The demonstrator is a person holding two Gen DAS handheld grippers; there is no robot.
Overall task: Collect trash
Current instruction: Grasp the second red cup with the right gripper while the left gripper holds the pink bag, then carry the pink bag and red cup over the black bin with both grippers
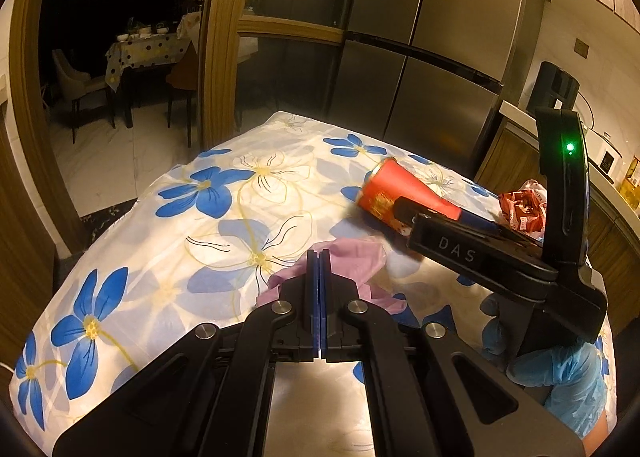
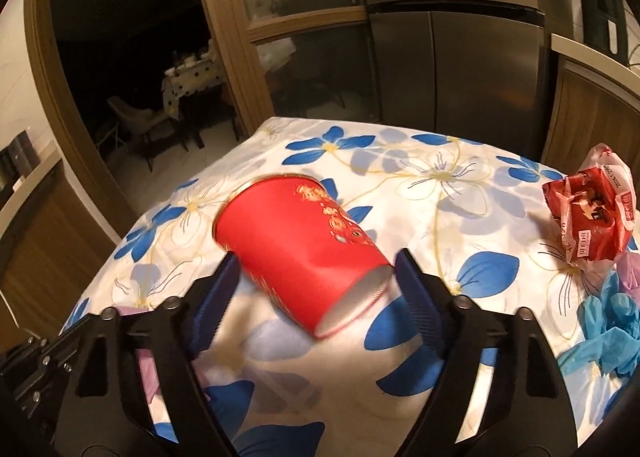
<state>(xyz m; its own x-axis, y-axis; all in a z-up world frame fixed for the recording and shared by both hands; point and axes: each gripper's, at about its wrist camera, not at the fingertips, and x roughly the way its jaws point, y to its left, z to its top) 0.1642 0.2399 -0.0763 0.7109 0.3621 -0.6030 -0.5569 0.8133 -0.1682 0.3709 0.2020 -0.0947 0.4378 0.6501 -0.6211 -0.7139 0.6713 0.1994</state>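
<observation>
My right gripper [image 2: 312, 277] is spread wide astride the cup [image 2: 300, 249], which lies on its side, base toward me; my left gripper [image 1: 319, 269] is closed, empty

**Trash scattered over the flowered bench**

A red paper cup with gold print [image 2: 304, 245] lies on its side, rim toward the far edge, white base nearest the camera. A crumpled red-and-white wrapper [image 2: 592, 217] sits well apart to its right. Just in front of that wrapper lies a bunched blue disposable glove [image 2: 604, 325]. A crumpled lilac plastic piece [image 1: 352, 261] lies left of the cup.
</observation>
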